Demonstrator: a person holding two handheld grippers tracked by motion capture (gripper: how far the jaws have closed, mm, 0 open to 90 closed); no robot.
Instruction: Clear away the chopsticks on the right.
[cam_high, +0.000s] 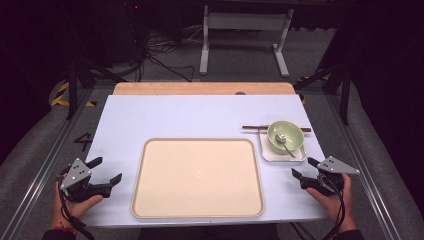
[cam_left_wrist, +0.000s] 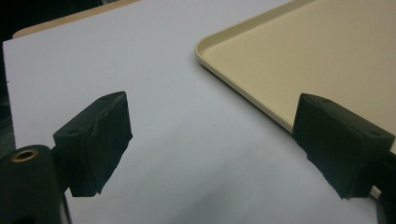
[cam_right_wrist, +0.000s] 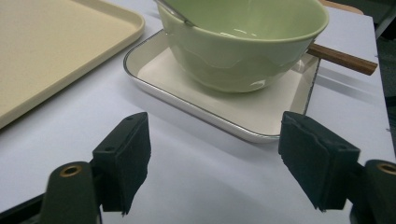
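the right tool (cam_high: 304, 170) hangs open and empty, just short of the white square plate (cam_high: 270, 154) on the surface (cam_high: 190, 117). the green bowl (cam_high: 285, 136) sits on that plate, a spoon (cam_high: 283, 140) inside it. the left tool (cam_high: 106, 170) gapes open left of the tray (cam_high: 197, 143).

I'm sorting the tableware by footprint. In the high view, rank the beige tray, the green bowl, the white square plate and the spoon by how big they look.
1. beige tray, by far the largest.
2. white square plate and green bowl: look alike, with the bowl covering much of the plate, so unranked.
3. spoon, smallest.
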